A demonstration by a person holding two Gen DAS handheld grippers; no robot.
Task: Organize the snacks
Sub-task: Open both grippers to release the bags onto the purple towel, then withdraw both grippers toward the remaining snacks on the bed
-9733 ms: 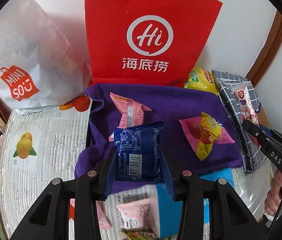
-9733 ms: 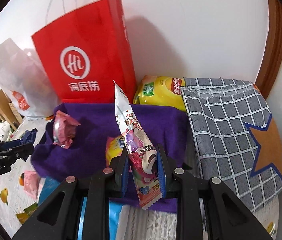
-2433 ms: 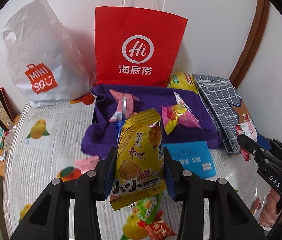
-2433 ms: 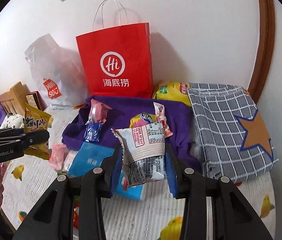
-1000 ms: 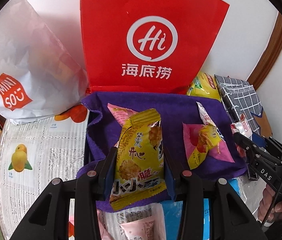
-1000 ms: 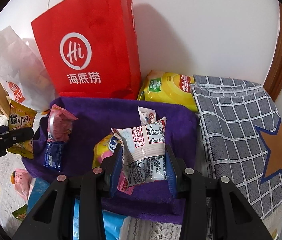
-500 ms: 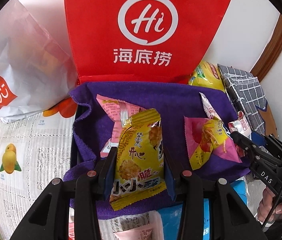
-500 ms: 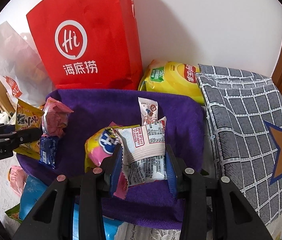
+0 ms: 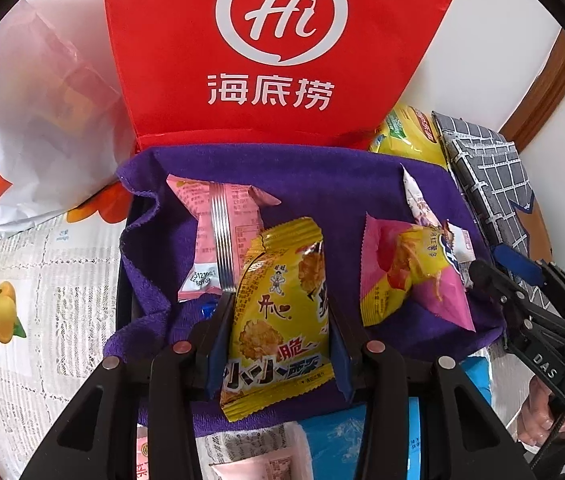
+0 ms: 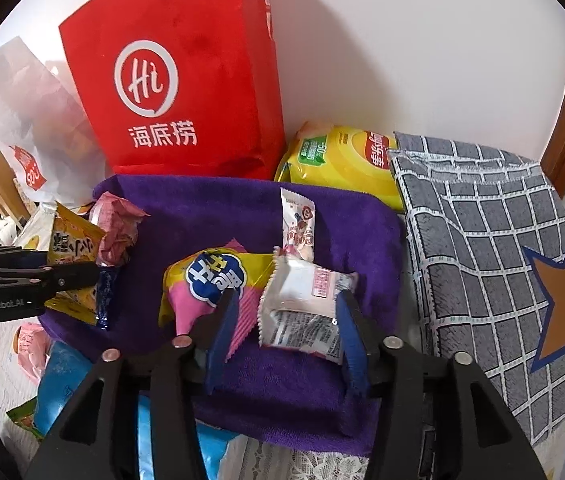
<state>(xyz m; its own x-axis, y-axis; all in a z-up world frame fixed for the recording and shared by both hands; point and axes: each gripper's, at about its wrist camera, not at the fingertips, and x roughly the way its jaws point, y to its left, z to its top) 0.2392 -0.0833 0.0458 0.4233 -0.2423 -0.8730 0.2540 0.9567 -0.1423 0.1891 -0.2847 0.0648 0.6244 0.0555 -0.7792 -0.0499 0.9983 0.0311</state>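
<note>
My left gripper is shut on a yellow snack packet and holds it over the front of the purple cloth-lined tray. It also shows in the right wrist view. My right gripper is open over the tray. A white snack packet lies loose between its jaws, leaning on the right one. On the cloth lie a pink packet, a pink-and-yellow packet and a slim white packet. A blue packet sits behind the left gripper.
A red paper bag and a white plastic bag stand behind the tray. A yellow chip bag and a grey checked cloth lie to the right. A blue packet and other snacks lie on the tablecloth in front.
My right gripper has opened and the white packet has dropped onto the purple cloth. My left gripper has moved further in over the tray with the yellow packet.
</note>
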